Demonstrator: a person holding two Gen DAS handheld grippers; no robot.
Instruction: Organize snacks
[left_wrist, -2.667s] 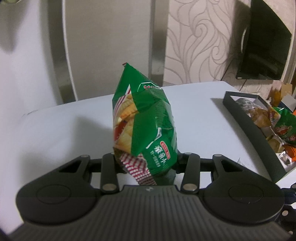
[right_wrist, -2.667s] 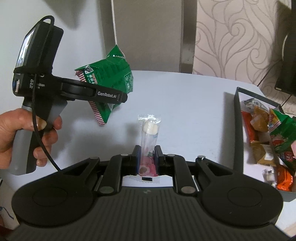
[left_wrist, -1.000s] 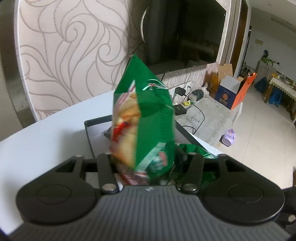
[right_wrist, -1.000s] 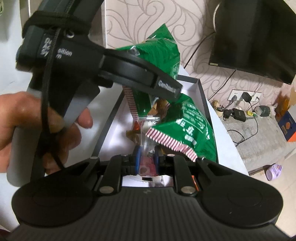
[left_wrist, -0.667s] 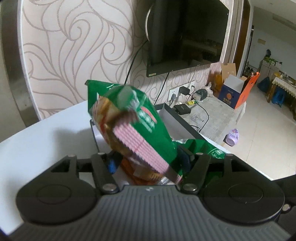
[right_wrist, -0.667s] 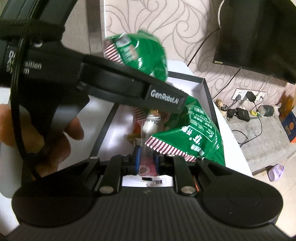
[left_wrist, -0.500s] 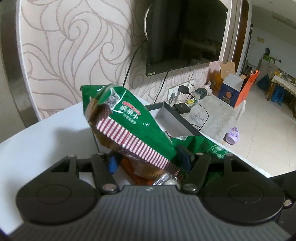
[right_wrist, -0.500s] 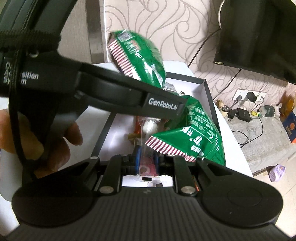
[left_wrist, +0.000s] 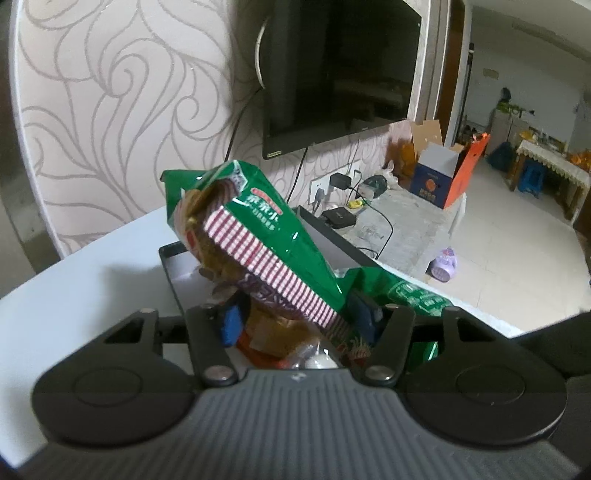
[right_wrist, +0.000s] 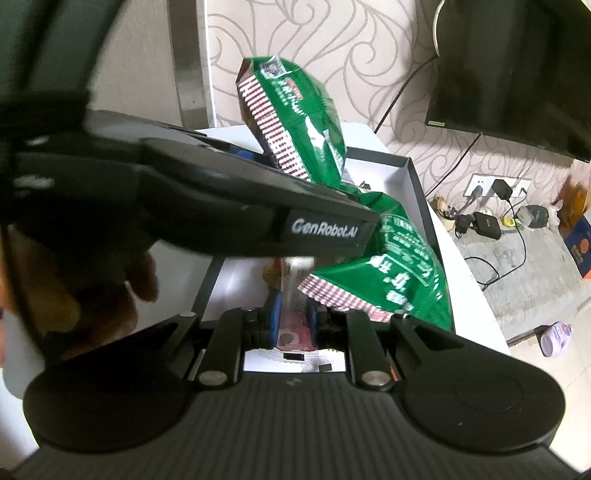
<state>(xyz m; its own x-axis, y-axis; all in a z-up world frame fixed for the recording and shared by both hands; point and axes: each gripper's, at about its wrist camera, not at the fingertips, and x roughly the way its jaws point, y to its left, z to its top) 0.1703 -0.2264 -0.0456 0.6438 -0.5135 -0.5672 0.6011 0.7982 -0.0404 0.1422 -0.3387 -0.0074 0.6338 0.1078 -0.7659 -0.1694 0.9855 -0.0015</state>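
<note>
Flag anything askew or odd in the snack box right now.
One green bag sits tilted, propped on the other snacks between the open fingers of the left gripper above the box. The right gripper holds a clear packet. Nothing spilled or torn.

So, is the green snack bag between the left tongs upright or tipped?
Tipped. The green snack bag leans toward the left tongs, over the black box, its checkered seam running diagonally.

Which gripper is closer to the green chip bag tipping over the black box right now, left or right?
Left. The left gripper is open with the green chip bag leaning between its fingers over the black box. The right gripper sits lower and behind, shut on a clear snack packet.
</note>
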